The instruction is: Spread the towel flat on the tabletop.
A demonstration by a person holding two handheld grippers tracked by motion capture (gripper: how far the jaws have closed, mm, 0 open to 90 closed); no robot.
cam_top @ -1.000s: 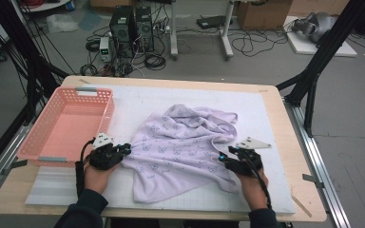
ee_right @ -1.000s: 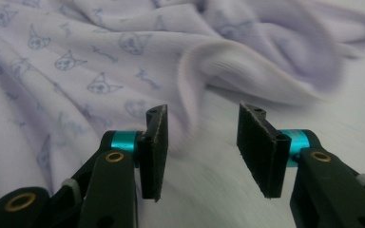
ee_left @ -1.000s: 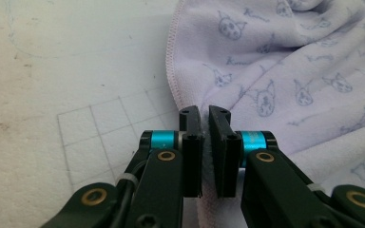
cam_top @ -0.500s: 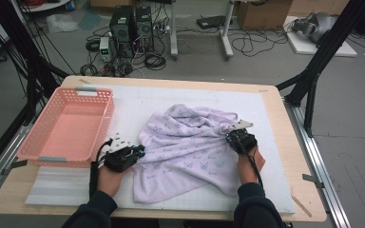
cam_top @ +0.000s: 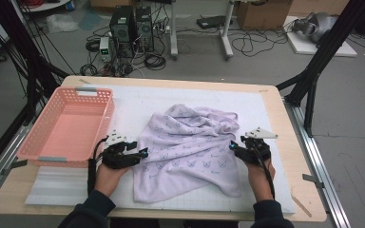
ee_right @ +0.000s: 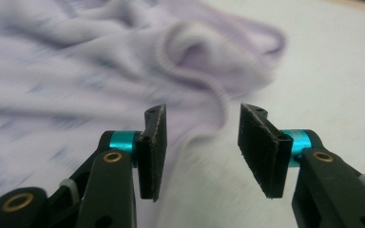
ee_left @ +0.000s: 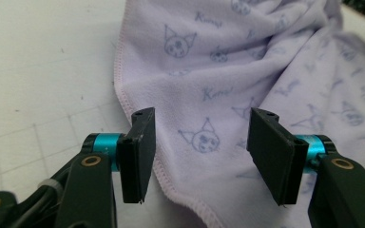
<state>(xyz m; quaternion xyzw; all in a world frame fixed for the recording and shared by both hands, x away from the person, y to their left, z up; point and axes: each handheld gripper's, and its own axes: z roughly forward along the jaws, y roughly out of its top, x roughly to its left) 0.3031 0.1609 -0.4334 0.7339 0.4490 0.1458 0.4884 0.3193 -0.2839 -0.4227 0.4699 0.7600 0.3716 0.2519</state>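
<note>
High view, nearest edge: sleeves and forearms cut off by the frame, each hand wrapped round its tool. Left gripper (cam_top: pixel 143 153) at the towel's left hem, right gripper (cam_top: pixel 231 146) at its right edge; jaw gaps too small to read from above.

Left gripper view: jaws stood apart, just been opening, pads clear of the cloth, hem lying loose between and below them. Released, nothing held.

Right gripper view: blurred throughout, print impossible to read. Jaws likewise parted, just been opening, a rolled fold of hem (ee_right: pixel 204 71) ahead of them, untouched.

Lilac towel (cam_top: pixel 190 142) lay crumpled on the white mat (cam_top: pixel 133 97), middle of the table (cam_top: pixel 285 118), near half spread flat, far half bunched in ridges. Soft pile, stitched border, pale line drawings of a horned cartoon face (ee_left: pixel 200 137) repeated across it, with script beside each; first letters looked like "Kuro", rest unclear.

Pink basket (cam_top: pixel 66 126) sat left of the towel, apart from it.

Farther off, on the floor: computer boxes (cam_top: pixel 132 26) and tangled cables (cam_top: pixel 247 42), detail lost.
</note>
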